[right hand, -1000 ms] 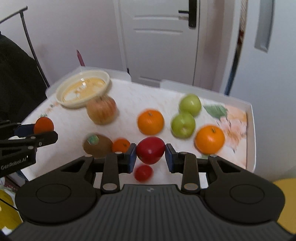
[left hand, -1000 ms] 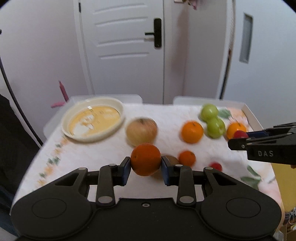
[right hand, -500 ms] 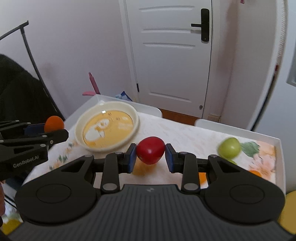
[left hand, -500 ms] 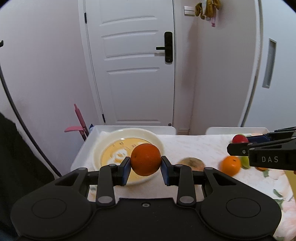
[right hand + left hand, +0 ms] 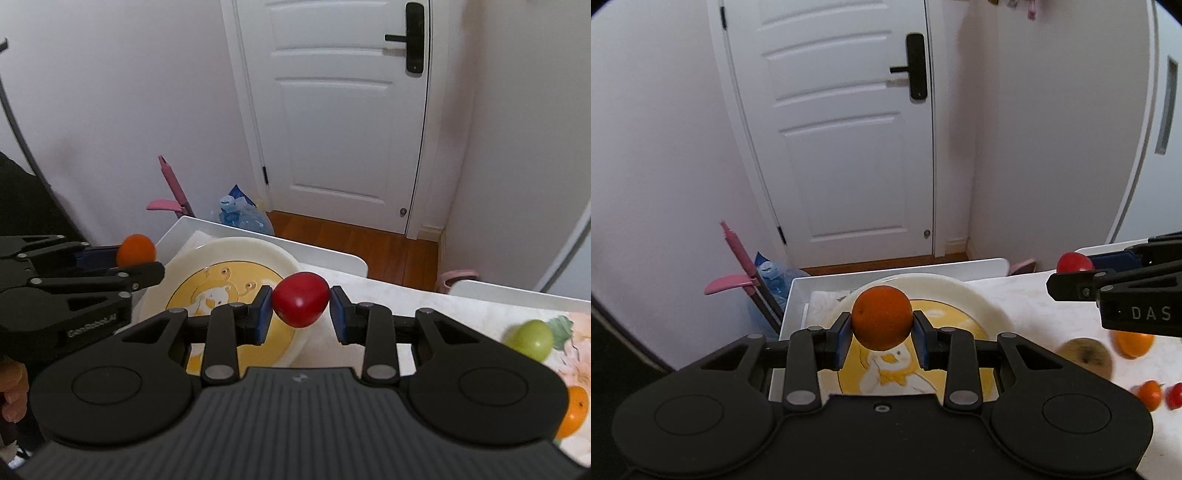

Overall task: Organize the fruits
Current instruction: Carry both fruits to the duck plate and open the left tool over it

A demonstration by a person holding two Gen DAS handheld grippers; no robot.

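My left gripper (image 5: 881, 330) is shut on a small orange (image 5: 881, 318), held above a cream plate (image 5: 979, 301) with a yellow cartoon centre. My right gripper (image 5: 301, 314) is shut on a red fruit (image 5: 301, 304), held over the right edge of the same plate (image 5: 236, 254). In the right wrist view the left gripper (image 5: 142, 264) comes in from the left with its orange (image 5: 136, 250). The right gripper (image 5: 1067, 275) shows at the right of the left wrist view with the red fruit (image 5: 1074, 262).
The plate sits at the far left end of a white table (image 5: 406, 295) with a raised rim. On it lie a brown fruit (image 5: 1084, 356), oranges (image 5: 1134, 343), a small red fruit (image 5: 1175, 395) and a green apple (image 5: 530, 339). Beyond stand a door (image 5: 846, 129), a water jug (image 5: 240, 214) and a pink object (image 5: 737, 254).
Both grippers have travelled forward and left across the table with their fruits, from over the loose fruit to over the plate. Most loose fruit has slid out of view.
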